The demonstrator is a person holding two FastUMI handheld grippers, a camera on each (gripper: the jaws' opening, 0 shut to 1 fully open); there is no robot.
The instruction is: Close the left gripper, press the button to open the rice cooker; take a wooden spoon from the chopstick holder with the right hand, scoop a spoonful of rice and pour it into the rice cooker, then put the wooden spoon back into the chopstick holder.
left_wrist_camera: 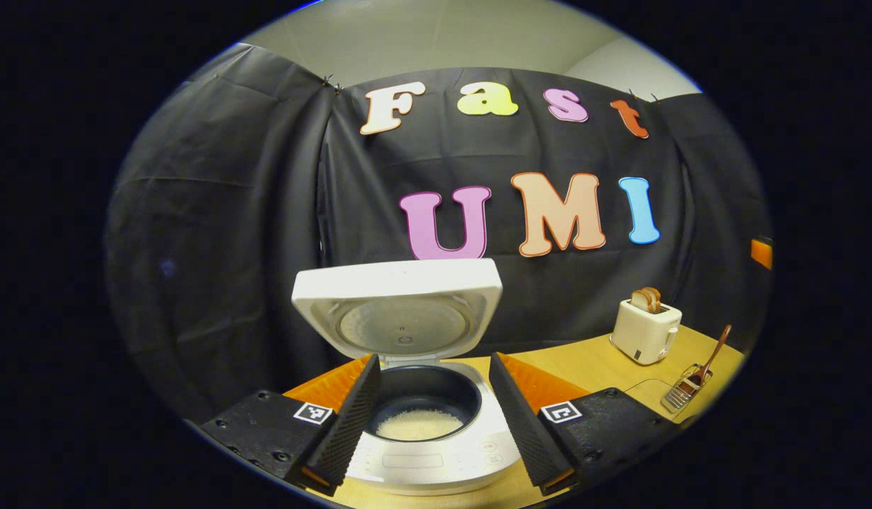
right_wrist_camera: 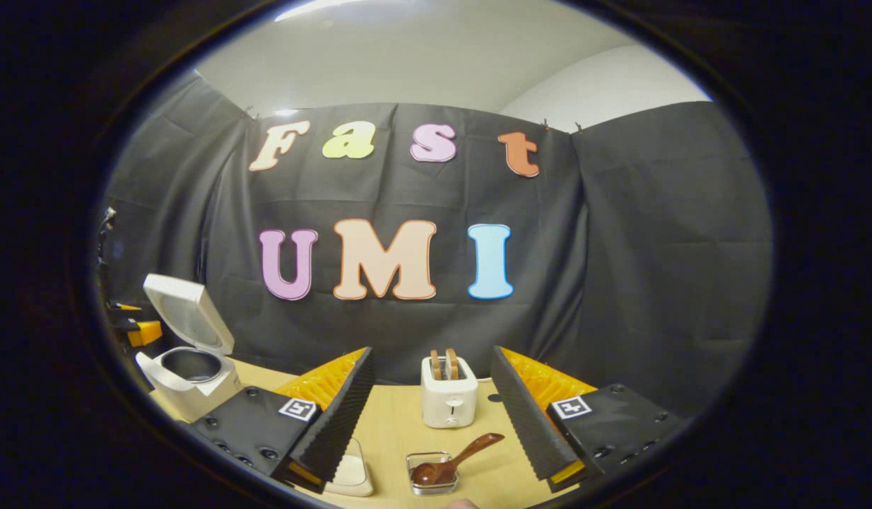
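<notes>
The white rice cooker (left_wrist_camera: pixel 436 466) stands just ahead of my left gripper (left_wrist_camera: pixel 433 359), its lid (left_wrist_camera: pixel 397 311) raised upright. A small heap of rice (left_wrist_camera: pixel 420 425) lies in the dark inner pot. The left gripper is open, with nothing between its fingers, which sit on either side of the pot. My right gripper (right_wrist_camera: pixel 431 351) is open and empty too. Below it, the wooden spoon (right_wrist_camera: pixel 456 458) rests bowl-down in the small chopstick holder (right_wrist_camera: pixel 432 482), its handle pointing up to the right. A white dish of rice (right_wrist_camera: pixel 351 472) lies beside the right gripper's left finger.
A white toaster (right_wrist_camera: pixel 448 399) with two slices of bread stands on the wooden table (right_wrist_camera: pixel 393 431) behind the holder; it is also at the far right in the left gripper view (left_wrist_camera: pixel 646 331). In the right gripper view, the open rice cooker (right_wrist_camera: pixel 189 375) is at the far left.
</notes>
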